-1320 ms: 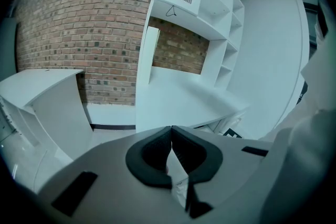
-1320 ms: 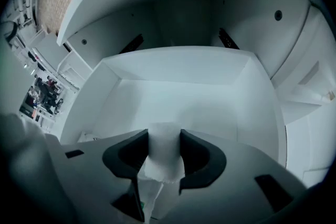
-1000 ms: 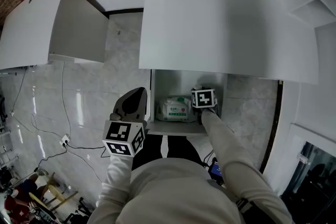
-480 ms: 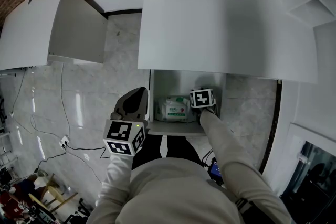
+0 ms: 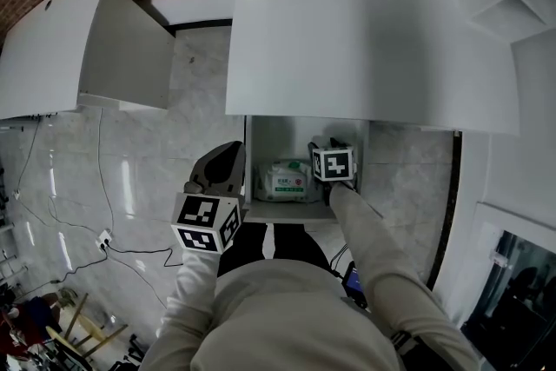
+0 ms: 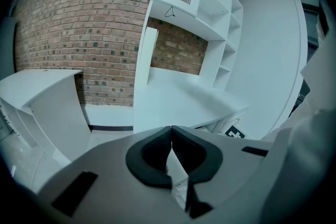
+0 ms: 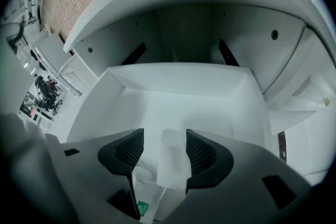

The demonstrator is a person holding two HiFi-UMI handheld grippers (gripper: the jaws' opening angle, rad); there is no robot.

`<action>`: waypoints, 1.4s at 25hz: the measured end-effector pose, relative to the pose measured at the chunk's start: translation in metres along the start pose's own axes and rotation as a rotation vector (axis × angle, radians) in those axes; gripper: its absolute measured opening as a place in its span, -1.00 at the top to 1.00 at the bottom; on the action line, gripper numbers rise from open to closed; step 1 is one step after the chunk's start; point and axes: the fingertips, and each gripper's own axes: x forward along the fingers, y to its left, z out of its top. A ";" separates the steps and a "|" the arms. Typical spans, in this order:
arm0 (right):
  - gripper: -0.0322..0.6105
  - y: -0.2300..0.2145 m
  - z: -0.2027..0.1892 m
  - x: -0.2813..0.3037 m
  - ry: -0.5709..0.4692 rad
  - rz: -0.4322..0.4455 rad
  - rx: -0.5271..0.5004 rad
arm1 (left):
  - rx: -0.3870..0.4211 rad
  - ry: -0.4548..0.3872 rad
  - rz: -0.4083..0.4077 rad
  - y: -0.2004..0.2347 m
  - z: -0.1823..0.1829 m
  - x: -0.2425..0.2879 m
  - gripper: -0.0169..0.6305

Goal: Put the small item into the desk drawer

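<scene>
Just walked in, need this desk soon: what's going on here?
A person is working with two hand-held grippers at a white desk. The right hand-held gripper hangs over the open white drawer; its jaws have just been opening and stand clear of the white pack with green print lying inside. The left hand-held gripper is shut and empty beside the drawer.

White packet (image 5: pixel 285 181) (green print) in drawer (image 5: pixel 291 210)

The right claw (image 7: pixel 159 150) has just opened its jaws wider, the small white item (image 7: pixel 170 165) loose between them.
</scene>
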 end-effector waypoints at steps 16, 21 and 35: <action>0.36 0.035 0.083 -0.128 -0.443 0.079 0.086 | 0.032 -0.052 -0.073 -0.007 0.019 0.003 0.89; 0.45 0.045 0.100 -0.183 -0.587 0.102 0.130 | 0.067 -0.064 -0.108 -0.014 0.025 0.003 0.89; 0.67 0.056 0.112 -0.302 -0.869 0.071 0.095 | 0.118 -0.107 -0.173 -0.034 0.039 0.004 0.89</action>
